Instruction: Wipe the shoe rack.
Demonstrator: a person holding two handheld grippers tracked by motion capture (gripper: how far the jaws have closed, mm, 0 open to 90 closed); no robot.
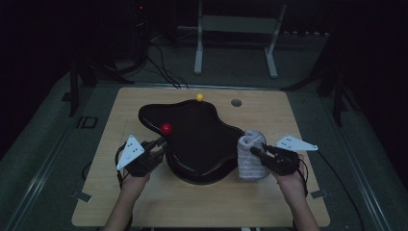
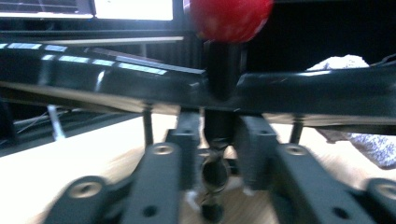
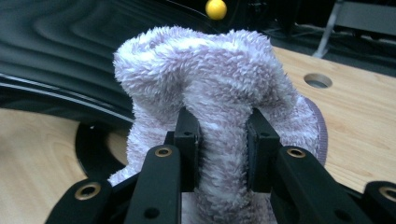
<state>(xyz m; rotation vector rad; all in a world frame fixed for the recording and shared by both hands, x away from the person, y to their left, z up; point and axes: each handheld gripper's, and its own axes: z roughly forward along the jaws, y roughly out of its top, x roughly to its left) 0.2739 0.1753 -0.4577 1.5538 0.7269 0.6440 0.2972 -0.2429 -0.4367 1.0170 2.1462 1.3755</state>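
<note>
At the black tray's (image 1: 202, 144) near edges, left claw (image 2: 215, 140) pinches the red-knobbed peg (image 2: 219, 79) while right claw (image 3: 218, 144) clamps the fluffy towel (image 3: 205, 70) beside it.

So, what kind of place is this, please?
Probably a lab or recording room, not a home. A plain wooden table stands alone in a dark room, cables run over the floor behind it, and a white metal stand is at the back. Lit screens appear in the left gripper view.
</note>
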